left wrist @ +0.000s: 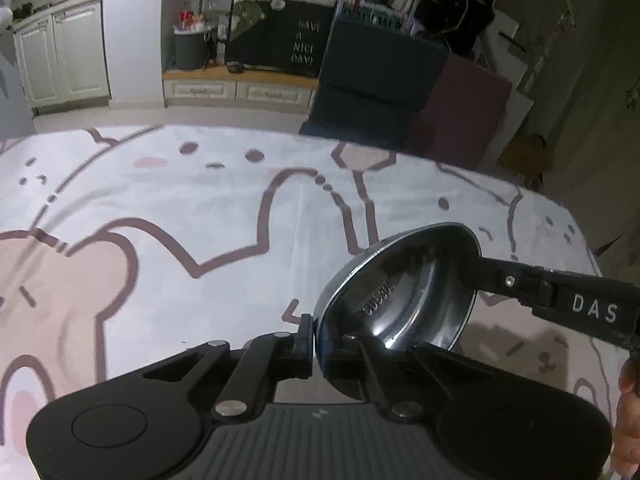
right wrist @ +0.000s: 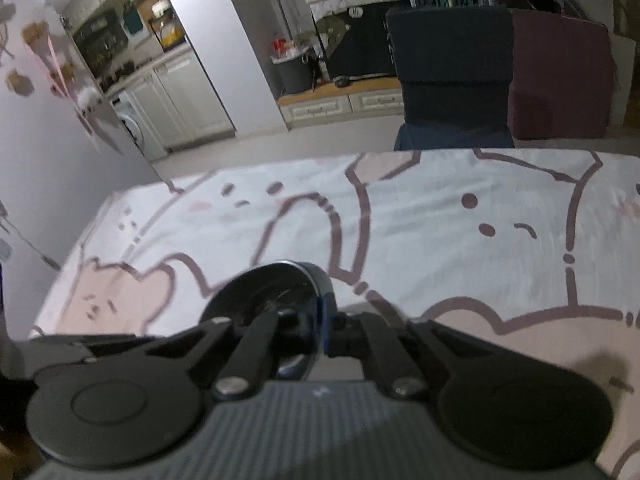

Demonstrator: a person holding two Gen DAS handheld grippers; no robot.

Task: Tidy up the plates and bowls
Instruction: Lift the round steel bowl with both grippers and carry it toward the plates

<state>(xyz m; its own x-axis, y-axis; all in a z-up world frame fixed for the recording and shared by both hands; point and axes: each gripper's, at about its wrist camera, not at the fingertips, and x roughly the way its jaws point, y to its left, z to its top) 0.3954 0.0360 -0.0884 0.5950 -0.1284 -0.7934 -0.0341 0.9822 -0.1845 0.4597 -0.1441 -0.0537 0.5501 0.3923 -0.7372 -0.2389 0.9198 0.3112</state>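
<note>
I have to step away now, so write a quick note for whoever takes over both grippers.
Left gripper: shut on the near rim of the metal bowl.
Right gripper: shut on the same bowl's opposite rim.
Bowl: tilted, held between both above the cartoon tablecloth.
Done: bowl gripped on both sides.
Left: set it where it belongs; no plates or other bowls in view.

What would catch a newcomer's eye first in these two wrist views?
A shiny metal bowl tilted on edge above the table, low in the left wrist view, pinched at its rim by both the left gripper and the right gripper. Beneath lies a white tablecloth with pink cartoon bears.
</note>
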